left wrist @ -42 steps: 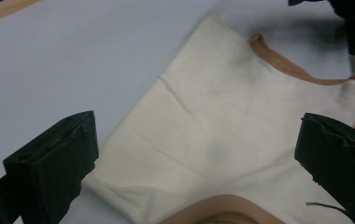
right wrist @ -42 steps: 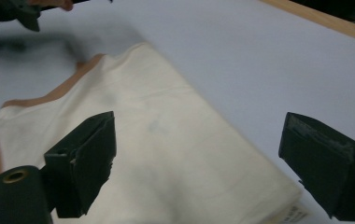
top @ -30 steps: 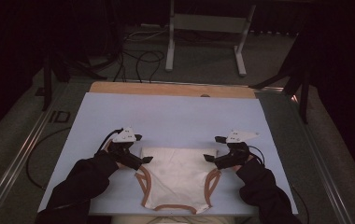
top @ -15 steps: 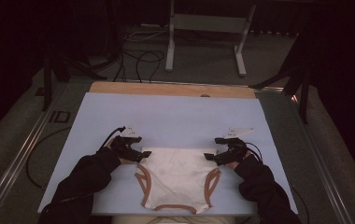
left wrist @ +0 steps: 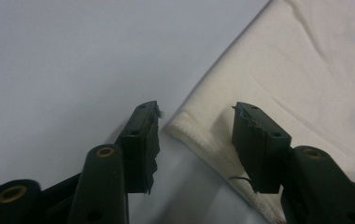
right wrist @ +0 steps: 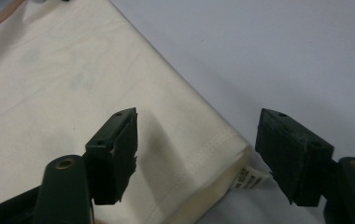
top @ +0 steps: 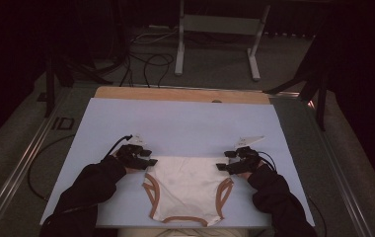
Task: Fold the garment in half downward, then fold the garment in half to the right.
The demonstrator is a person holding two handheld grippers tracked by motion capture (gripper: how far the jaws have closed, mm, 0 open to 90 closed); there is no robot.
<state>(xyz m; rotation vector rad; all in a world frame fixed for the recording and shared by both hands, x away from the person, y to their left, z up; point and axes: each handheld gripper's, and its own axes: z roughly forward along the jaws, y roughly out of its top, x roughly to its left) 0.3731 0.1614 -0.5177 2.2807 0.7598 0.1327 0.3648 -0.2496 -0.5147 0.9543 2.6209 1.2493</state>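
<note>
A cream pair of briefs (top: pixel 188 185) with tan leg trim lies flat on the pale blue mat (top: pixel 185 123). My left gripper (top: pixel 145 158) sits at the waistband's top left corner. In the left gripper view that hemmed corner (left wrist: pixel 189 130) lies between the jaws of the left gripper (left wrist: pixel 195 108), which have just been closing and stand apart without pressing it. My right gripper (top: pixel 226 164) is at the top right corner. The right gripper (right wrist: pixel 197 114) straddles that corner (right wrist: pixel 222 154) with its small label (right wrist: pixel 243 179); its jaws have been closing too and are still wide.
The mat covers a wooden tabletop (top: pixel 180 94) with bare mat beyond the garment. Dark-sleeved forearms (top: pixel 89 190) come in from the bottom edge. A metal stand (top: pixel 215 29) and cables (top: pixel 141 61) lie on the floor behind the table.
Both grippers have sunk a little onto the waistband's two top corners. The garment has not moved.
</note>
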